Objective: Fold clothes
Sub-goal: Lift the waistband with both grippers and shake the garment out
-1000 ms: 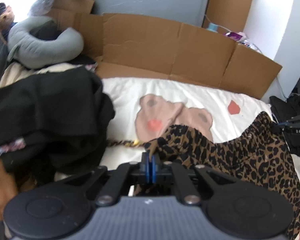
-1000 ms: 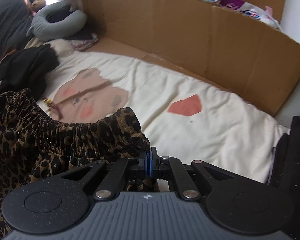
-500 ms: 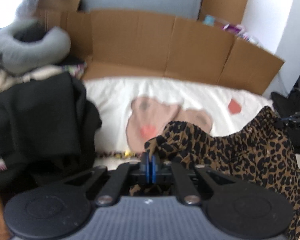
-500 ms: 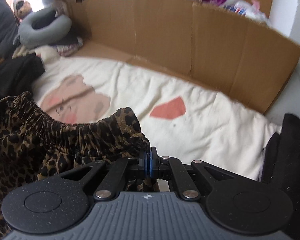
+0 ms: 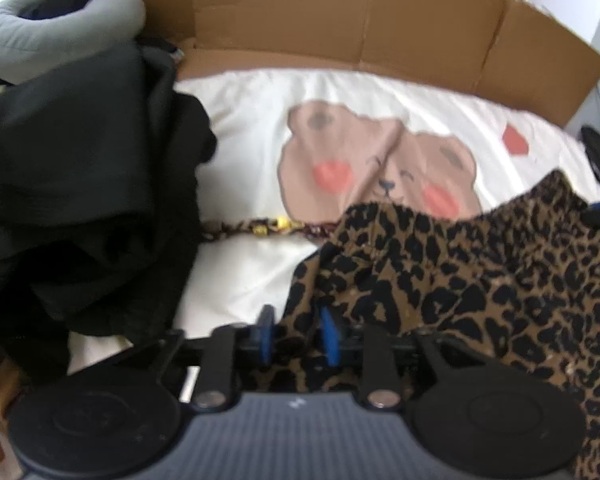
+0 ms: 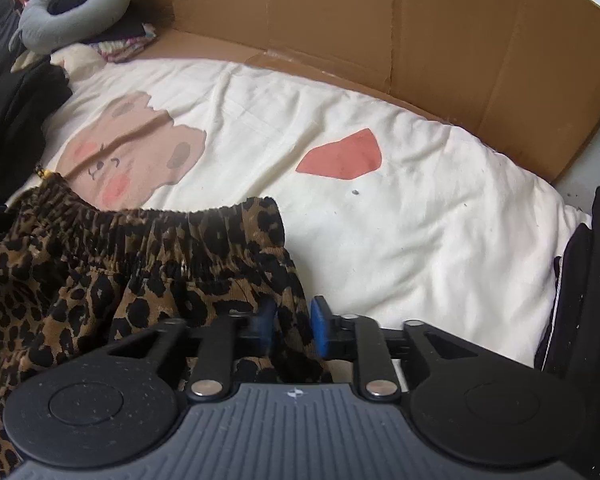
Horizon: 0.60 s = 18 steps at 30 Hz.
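Leopard-print fabric, a brown and black garment with a gathered elastic waistband (image 6: 148,232), is lying spread across the near part of a cream bedspread printed with two brown bears and a red heart (image 6: 380,216). In the right wrist view the right gripper (image 6: 293,330) is opening its jaws, the blue pads (image 6: 320,330) standing partly apart with a fold of the garment's right-hand corner lying loose between them, not pinched. In the left wrist view the left gripper (image 5: 296,338) is opening likewise, its blue fingers (image 5: 329,338) parted to a moderate gap around the garment's (image 5: 460,276) left-hand edge, the cloth slack between them rather than squeezed. A thin braided cord in brown and yellow (image 5: 260,228) is trailing from the garment toward a heap of black clothing (image 5: 80,200) that is sitting to the left on the bed. A grey U-shaped cushion (image 6: 68,12) is resting at the far left corner, beside a small folded stack of patterned cloth (image 6: 124,44). A low wall of brown corrugated cardboard (image 6: 420,40) is standing along the far side of the bedspread. Another dark black item (image 6: 588,300) is lying at the right edge of the bed, just beside the right gripper.
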Tool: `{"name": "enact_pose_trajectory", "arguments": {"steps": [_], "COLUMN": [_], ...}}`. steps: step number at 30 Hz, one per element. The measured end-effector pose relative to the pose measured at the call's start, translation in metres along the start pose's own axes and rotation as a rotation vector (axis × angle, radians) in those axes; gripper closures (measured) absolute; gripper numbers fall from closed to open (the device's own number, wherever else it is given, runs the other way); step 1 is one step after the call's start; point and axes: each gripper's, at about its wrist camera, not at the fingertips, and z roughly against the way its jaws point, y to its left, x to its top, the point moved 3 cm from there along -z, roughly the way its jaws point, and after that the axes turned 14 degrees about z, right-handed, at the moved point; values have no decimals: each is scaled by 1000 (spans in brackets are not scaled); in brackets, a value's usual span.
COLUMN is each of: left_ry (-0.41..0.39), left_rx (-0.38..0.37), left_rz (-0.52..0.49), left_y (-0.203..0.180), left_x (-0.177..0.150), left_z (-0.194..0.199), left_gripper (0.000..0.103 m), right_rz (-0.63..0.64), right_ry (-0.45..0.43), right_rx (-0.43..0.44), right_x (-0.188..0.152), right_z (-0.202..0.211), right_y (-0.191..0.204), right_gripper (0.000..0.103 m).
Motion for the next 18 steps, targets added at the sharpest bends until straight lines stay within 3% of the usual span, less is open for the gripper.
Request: {"name": "enact_pose_trajectory", "arguments": {"steps": [8, 14, 18], "left_ry": [-39, -6, 19], "left_rx": [-86, -144, -173], "left_rz": [64, 80, 82], "left_y": [-1, -9, -12], "left_x": [28, 35, 32], "left_z": [-2, -31, -41], "left_gripper": [50, 41, 41], "right_rz": [-95, -130, -127], "right_ry": [-65, -74, -67], "right_rx": [56, 141, 191], "right_x": [5, 11, 15], "right_z": [9, -12, -25], "right_y": [-24, -29, -27], "right_gripper": [49, 48, 46]}}
